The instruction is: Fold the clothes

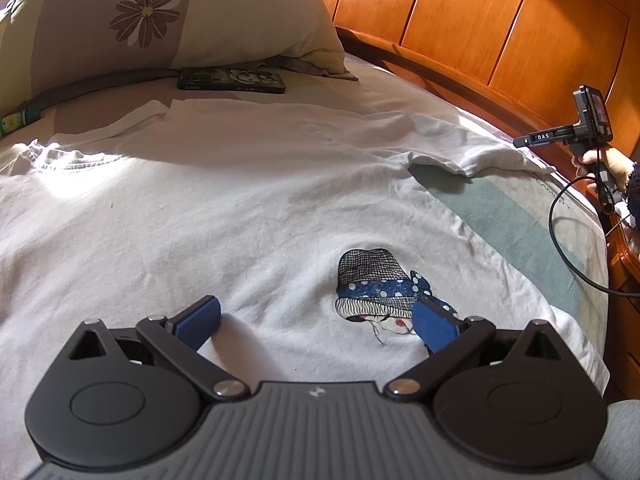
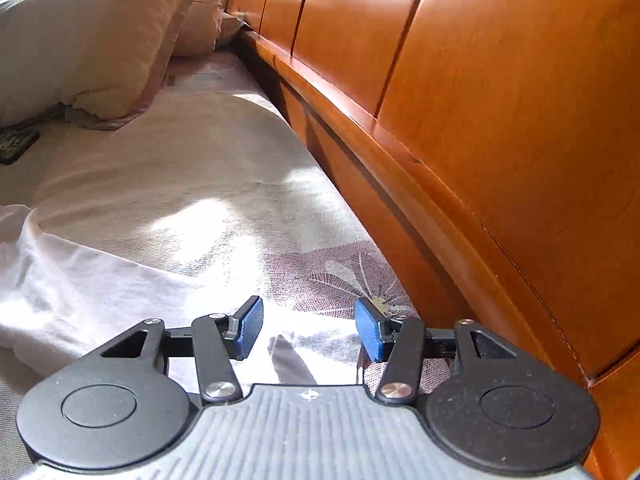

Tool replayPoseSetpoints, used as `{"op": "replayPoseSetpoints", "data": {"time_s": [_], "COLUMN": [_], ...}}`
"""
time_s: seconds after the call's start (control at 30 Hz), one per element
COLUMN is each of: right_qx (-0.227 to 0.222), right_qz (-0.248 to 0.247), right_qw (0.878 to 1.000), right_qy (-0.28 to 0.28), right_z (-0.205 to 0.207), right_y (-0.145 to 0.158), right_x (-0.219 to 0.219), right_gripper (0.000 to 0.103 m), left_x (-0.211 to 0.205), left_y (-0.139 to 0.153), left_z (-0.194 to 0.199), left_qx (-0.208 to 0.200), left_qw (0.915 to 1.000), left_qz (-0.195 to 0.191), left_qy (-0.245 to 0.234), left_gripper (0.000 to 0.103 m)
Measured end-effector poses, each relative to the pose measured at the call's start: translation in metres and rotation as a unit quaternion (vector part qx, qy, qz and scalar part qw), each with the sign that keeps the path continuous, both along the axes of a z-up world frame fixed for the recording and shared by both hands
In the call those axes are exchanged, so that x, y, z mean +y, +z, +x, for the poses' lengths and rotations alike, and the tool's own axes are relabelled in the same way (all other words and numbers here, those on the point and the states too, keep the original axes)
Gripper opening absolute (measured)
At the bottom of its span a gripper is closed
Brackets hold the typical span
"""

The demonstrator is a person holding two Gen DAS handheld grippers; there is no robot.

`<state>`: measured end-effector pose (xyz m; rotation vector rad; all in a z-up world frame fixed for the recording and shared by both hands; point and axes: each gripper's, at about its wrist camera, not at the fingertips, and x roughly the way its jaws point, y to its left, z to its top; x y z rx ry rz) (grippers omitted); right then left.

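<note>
Sleeve [image 1: 472, 152] fold: with both grippers' fingers released and empty, left gripper [image 1: 316, 320] over the T-shirt [image 1: 240, 208], bring your right gripper [image 2: 308, 328] onto the cuff before clenching.

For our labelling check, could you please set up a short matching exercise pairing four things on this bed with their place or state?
Things:
1. white T-shirt
2. phone
3. floral pillow
4. left gripper

Places or states:
A. lies flat at the pillow's foot
B. open, above the hat print
C. spread out across the bed
D. propped at the far end, beside the wooden headboard

Pairs: 1-C, 2-A, 3-D, 4-B
</note>
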<state>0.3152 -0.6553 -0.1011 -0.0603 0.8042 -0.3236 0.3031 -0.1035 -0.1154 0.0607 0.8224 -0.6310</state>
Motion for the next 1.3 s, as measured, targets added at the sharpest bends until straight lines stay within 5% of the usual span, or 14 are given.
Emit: {"op": "replayPoseSetpoints", "data": {"time_s": [0.07,0.17,0.33,0.47,0.57,0.67,0.77,0.87,0.97,1.0,1.2,1.3], "right_qx": [-0.003,-0.018,-0.046,-0.065,-0.077,-0.076,-0.033,0.028,0.005,0.001,-0.009,-0.030], "right_qz": [0.015,0.044,-0.019,-0.022,-0.016,0.063,0.133,0.129,0.058,0.055,0.125,0.124], "right_qw": [1.000,0.999,0.998,0.995,0.996,0.994,0.986,0.988,0.997,0.998,0.991,0.992], "right_qy": [-0.010,0.001,-0.028,-0.071,-0.030,0.047,0.097,0.078,0.056,0.040,-0.046,-0.006], "right_z": [0.000,-0.003,0.005,0.007,0.005,0.016,0.048,0.082,0.091,0.097,0.094,0.061], "right_y": [-0.009,-0.009,-0.004,0.007,0.022,0.033,0.027,0.002,-0.012,-0.013,0.004,0.018], "right_x": [-0.009,-0.010,-0.001,0.000,0.027,0.065,0.115,0.156,0.165,0.158,0.113,0.133], "right_gripper": [0.062,0.018,0.018,0.043,0.054,0.073,0.074,0.074,0.084,0.096,0.101,0.103], "left_x": [0.000,-0.002,-0.003,-0.002,-0.002,0.001,0.005,0.011,0.016,0.017,0.024,0.025], "left_y": [0.000,0.000,0.001,0.001,0.002,0.010,0.017,0.018,0.018,0.019,0.027,0.033], "left_z": [0.000,0.000,0.001,0.001,0.002,0.004,0.005,0.007,0.006,0.007,0.008,0.004], "left_qx": [0.000,-0.001,0.001,0.004,0.006,0.009,-0.003,0.000,0.002,0.004,0.006,0.001], "left_qw": [1.0000,1.0000,1.0000,1.0000,0.9999,0.9998,0.9996,0.9991,0.9989,0.9988,0.9981,0.9984], "left_qz": [0.001,0.005,0.007,0.005,0.002,-0.006,-0.008,-0.009,0.003,0.006,0.003,-0.008], "left_qy": [0.001,0.001,0.004,0.005,0.009,0.014,0.026,0.041,0.046,0.048,0.060,0.057], "left_gripper": [0.101,0.101,0.101,0.101,0.101,0.101,0.101,0.101,0.101,0.101,0.101,0.101]}}
